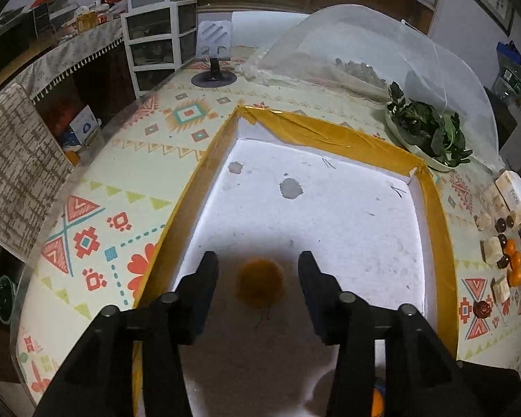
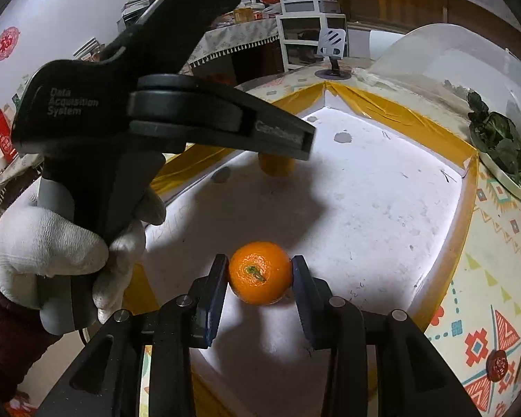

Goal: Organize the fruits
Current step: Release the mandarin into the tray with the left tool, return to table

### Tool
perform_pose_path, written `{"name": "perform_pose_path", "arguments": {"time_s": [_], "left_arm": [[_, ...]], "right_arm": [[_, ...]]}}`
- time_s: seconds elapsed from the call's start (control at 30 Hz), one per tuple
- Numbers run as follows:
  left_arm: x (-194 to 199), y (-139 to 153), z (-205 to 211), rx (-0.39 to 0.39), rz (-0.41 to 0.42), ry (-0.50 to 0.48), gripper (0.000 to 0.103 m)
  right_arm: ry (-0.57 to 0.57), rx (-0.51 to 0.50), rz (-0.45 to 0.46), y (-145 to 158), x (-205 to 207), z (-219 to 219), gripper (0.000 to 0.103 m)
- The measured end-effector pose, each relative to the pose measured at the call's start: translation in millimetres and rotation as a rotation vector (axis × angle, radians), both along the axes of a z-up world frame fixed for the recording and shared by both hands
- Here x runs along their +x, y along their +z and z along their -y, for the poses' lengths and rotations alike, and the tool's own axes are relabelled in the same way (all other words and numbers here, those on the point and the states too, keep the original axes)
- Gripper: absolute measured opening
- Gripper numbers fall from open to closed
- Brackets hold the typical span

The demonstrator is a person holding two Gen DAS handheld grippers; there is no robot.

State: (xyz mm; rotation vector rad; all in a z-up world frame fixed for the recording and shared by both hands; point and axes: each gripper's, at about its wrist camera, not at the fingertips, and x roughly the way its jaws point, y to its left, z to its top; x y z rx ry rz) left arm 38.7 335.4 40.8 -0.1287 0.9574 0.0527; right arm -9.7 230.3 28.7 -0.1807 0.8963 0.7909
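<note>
A white tray [image 1: 330, 215] with a yellow taped rim lies on the patterned table. In the left wrist view my left gripper [image 1: 258, 260] is open above the tray, with an orange [image 1: 259, 286] lying in shadow on the tray floor between and below its fingers, apart from them. In the right wrist view my right gripper [image 2: 258, 271] is shut on a second orange [image 2: 260, 272], held low over the tray [image 2: 382, 215]. The left gripper's body [image 2: 177, 111], in a white-gloved hand, hangs above the first orange [image 2: 276, 166].
More oranges [image 1: 514, 260], dark round fruits [image 1: 503, 226] and pale blocks [image 1: 491, 250] lie on the table right of the tray. A plate of leafy greens [image 1: 430, 132] and a mesh food cover [image 1: 364, 55] stand behind it. A small stand [image 1: 213, 52] is at the back.
</note>
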Motion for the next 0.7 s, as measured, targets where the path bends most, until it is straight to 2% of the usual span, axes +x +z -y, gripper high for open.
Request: {"name": "perform_pose_path", "arguments": {"time_s": [0.07,0.17,0.23,0.33,0.4,0.53,0.63,0.7], "left_arm": [[-1.0,1.5,-3.5,-0.021,-0.001,0.011,0.057],[-7.9,10.0,-5.6,-0.047,0.013,0.025,0.057],[-17.7,23.2,-3.3,-0.043,0.039,0.028,0.058],[-37.0,48.6,7.1,-0.05,0.091,0.018,0.066],[-53.4,68.0,20.0,-0.053,0.141,-0.001,0.074],[-78.3,93.9,54.9,-0.089,0.206,-0.072,0.081],[-90.1,101.9,93.0,-0.12,0.22,-0.154,0.083],[-91.9,98.4,118.1,-0.149,0.21,-0.204,0.085]], "right_arm": [[-0.003,-0.004,0.03,5.1,-7.7,0.8,0.045],[-0.001,0.016,0.083,19.5,-23.1,8.2,0.051],[-0.008,0.04,0.123,33.6,-35.9,19.1,0.056],[-0.032,0.083,0.167,51.8,-51.2,43.4,0.06],[-0.071,0.105,0.212,63.4,-64.1,67.9,0.068],[-0.173,0.125,0.28,73.8,-84.7,129.2,0.075],[-0.284,0.109,0.268,70.3,-88.4,187.9,0.076],[-0.372,0.104,0.22,62.4,-83.0,231.1,0.076]]}}
